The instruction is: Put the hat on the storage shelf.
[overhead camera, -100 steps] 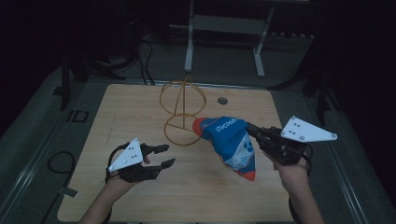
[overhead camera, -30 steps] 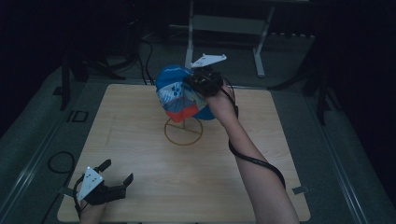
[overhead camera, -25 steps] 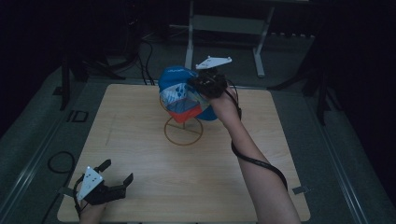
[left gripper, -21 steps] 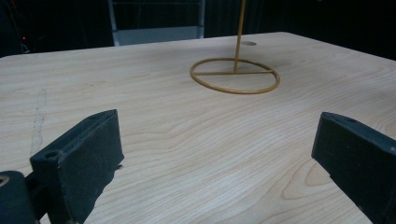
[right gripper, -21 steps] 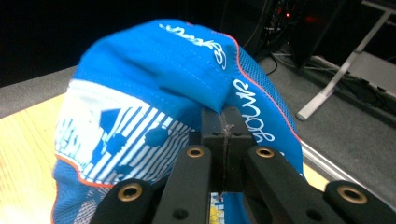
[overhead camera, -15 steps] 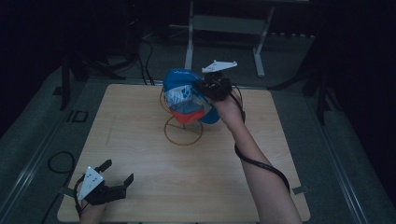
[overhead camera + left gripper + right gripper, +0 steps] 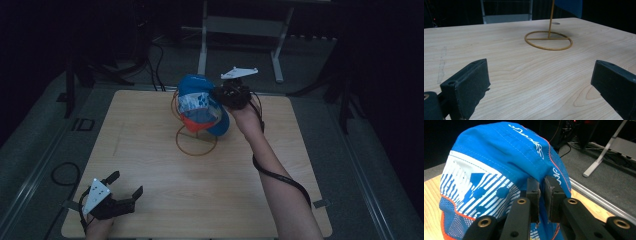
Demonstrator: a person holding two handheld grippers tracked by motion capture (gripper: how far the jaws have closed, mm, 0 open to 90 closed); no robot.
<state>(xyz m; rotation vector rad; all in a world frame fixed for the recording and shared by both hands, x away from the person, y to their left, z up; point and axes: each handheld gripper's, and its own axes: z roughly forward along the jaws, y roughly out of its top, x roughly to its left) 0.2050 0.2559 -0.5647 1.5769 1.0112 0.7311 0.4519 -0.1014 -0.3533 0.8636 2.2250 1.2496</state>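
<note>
Hanging the cap (image 7: pixel 200 104) on the wire stand (image 7: pixel 196 145) looks nearly done, so the trick now is letting go cleanly. I'd open the right tongs (image 7: pixel 541 187) slowly and back straight out the way they point, so the fabric doesn't snag a pad and drag the cap off or tip the stand (it looks light).

Right now the right tongs have just been easing open. There's a slim gap between the pads, with a fold of the cap's edge still in it, though I'd say they're barely pinching it, if at all. The cap sits draped over the top of the stand, near the far side of the worktop (image 7: pixel 150 200), touching the tongs' tips.

Left tongs (image 7: pixel 125 186) are wide open, holding nothing, resting at the near left corner, well apart from the stand.
</note>
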